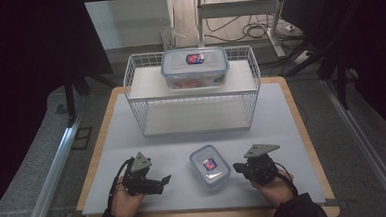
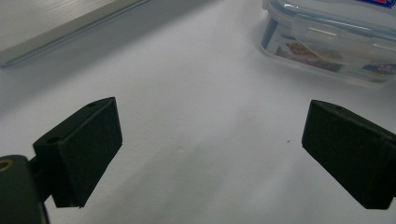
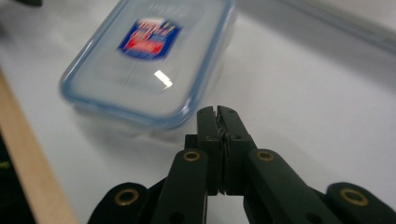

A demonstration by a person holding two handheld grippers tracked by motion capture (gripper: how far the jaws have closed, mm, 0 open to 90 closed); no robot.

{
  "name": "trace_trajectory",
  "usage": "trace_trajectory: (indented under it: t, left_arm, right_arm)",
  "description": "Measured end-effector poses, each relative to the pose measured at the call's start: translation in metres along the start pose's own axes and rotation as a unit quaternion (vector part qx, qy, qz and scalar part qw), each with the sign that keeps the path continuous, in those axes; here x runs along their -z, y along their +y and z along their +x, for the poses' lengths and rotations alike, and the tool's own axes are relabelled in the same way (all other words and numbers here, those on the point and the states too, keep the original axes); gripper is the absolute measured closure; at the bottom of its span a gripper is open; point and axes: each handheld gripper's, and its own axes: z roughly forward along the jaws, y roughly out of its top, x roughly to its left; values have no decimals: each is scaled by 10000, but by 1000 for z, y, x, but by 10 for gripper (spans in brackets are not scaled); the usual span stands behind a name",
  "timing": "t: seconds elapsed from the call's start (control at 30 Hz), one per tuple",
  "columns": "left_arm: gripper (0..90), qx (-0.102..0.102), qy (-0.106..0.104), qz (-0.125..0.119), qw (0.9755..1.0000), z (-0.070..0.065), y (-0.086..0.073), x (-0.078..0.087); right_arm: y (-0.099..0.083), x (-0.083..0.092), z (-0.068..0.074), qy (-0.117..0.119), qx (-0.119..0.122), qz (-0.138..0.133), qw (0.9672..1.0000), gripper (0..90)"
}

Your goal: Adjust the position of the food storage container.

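A small clear plastic lidded box with a blue-red label sits on the near worktop between both hands. The left gripper rests with fingers spread, seemingly readied towards the box; the right gripper rests just right of it, fingers pressed together on nothing.

Blue-red labels on small container lid and large container lid, text unreadable
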Motion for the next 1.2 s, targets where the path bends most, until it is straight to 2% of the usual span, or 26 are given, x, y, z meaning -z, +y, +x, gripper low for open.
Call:
trace_trajectory:
  t: [0.2,0.27,0.33,0.4,0.53,0.67,0.77,0.87,0.97,1.07,1.1,1.2]
  left_arm:
    - [48,63,-1,29,10000,2,1,0]
    - [44,101,-21,36,9999,3,1,0]
    - [36,168,-112,-26,9998,4,2,1]
    - [53,171,-40,-26,9998,4,4,2]
    - [114,150,18,-78,9999,3,8,2]
    - [179,232,-125,-177,9995,4,10,-1]
    - [221,222,-147,-175,9995,4,14,-6]
    - [285,188,-114,-174,9996,5,18,-11]
    - [387,258,-157,-176,9994,9,24,-16]
    - [518,350,-181,-165,9991,18,31,-25]
    - [568,383,-192,-169,9989,20,33,-28]
    - [697,457,-357,-134,9982,28,39,-44]
  right_arm:
    - [-9,-2,14,177,51,215,9996,881]
    - [-12,-4,17,303,31,289,9991,877]
    - [-15,-6,21,388,37,389,9985,876]
    - [-16,-9,23,449,37,436,9980,875]
    - [-12,-14,26,447,110,405,9981,874]
    - [-8,-20,21,466,56,416,9980,873]
    - [-3,-23,16,362,28,403,9985,874]
    - [1,-28,9,330,-48,375,9987,875]
    - [5,-34,2,335,-144,346,9987,877]
    - [9,-39,-5,230,-151,377,9989,881]
    - [9,-40,-9,228,-226,362,9988,881]
    - [11,-40,-15,192,-335,299,9988,882]
